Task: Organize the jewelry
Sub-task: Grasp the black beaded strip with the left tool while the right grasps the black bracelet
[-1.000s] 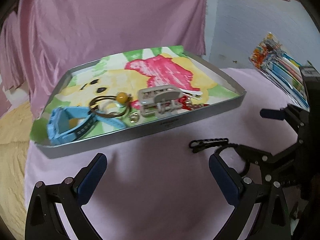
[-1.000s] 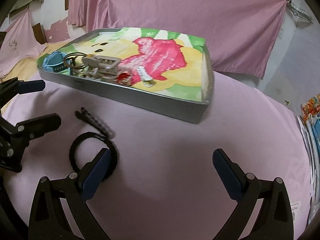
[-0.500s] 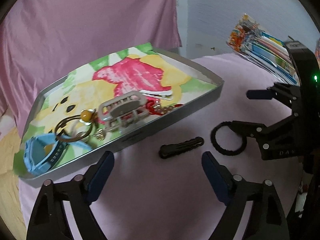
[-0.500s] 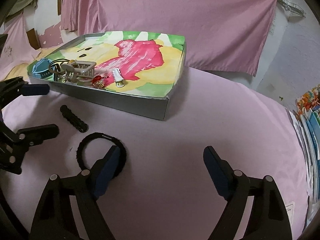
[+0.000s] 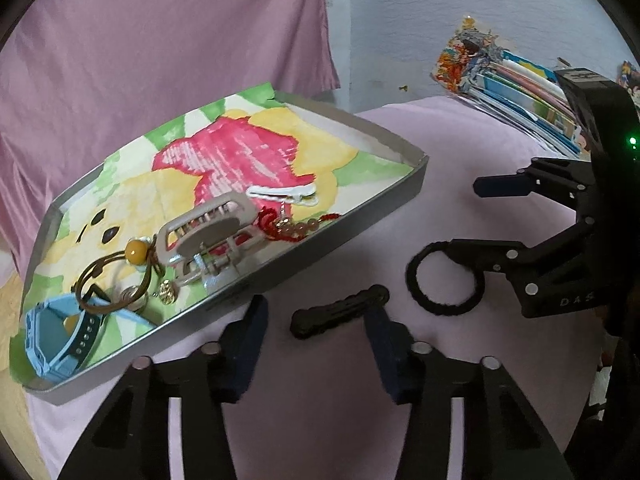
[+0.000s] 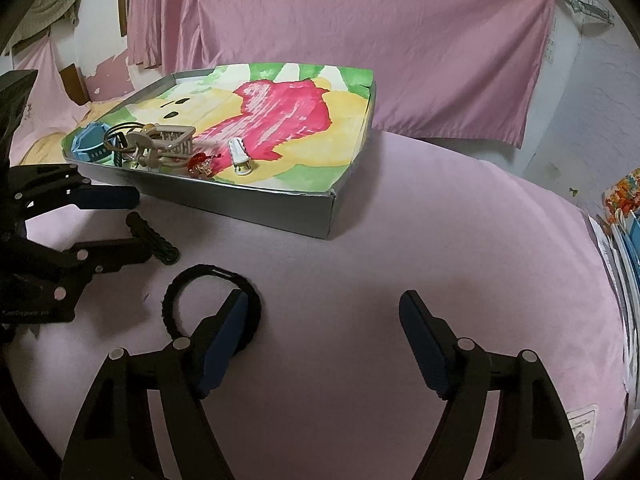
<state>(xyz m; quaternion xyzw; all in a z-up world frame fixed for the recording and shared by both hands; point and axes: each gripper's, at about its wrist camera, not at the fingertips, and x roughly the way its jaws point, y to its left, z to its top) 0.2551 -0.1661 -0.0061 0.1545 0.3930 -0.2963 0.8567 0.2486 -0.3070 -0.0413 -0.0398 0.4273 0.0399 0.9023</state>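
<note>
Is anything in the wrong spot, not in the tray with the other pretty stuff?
Yes. Two black pieces lie on the pink cloth outside the tray: a black hair clip and a black hair tie. Everything else sits bunched in one corner of the tray. Both grippers, left and right, are open.

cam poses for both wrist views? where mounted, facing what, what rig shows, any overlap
Left wrist: on the left claw, looking forward over the black hair clip and tray; own two fingers at the bottom, right claw at right.
Right wrist: on the right claw, facing the tray across the pink cloth; own fingers at the bottom, left claw at left.
Shared: tray, hair clip, black hair tie, each other's claw.
</note>
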